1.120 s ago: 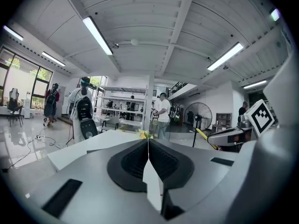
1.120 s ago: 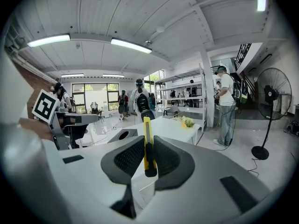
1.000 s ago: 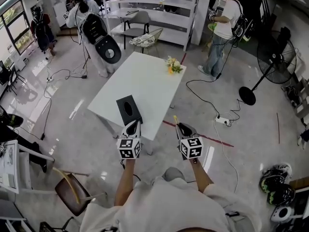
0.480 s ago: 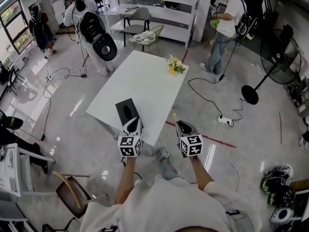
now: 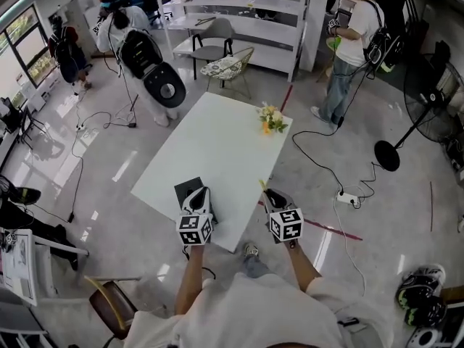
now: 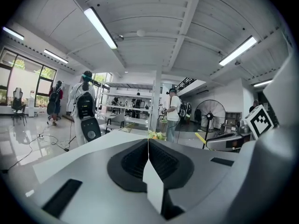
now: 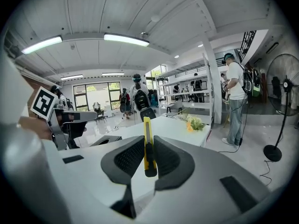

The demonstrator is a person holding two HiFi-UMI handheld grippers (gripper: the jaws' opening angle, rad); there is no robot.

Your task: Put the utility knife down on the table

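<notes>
A yellow utility knife (image 7: 147, 130) with a black end stands between the pads of my right gripper (image 7: 148, 140), which is shut on it; its tip points away toward the white table (image 7: 175, 124). In the head view the knife (image 5: 262, 185) sticks out ahead of the right gripper (image 5: 272, 196), right at the right-hand edge of the table (image 5: 210, 143) near its near corner. My left gripper (image 5: 196, 198) hangs over the table's near end, shut with nothing in it; its pads (image 6: 159, 160) meet.
A black box (image 5: 183, 188) with an oval opening lies on the table under the left gripper. Yellow flowers (image 5: 272, 118) sit at the far right edge. Chairs (image 5: 226, 67), people (image 5: 141, 56), a standing fan (image 5: 428, 93) and floor cables (image 5: 330, 176) surround the table.
Both grippers have moved forward to the table's near end. The left one now covers part of the black box. The knife stays gripped in the right gripper.
</notes>
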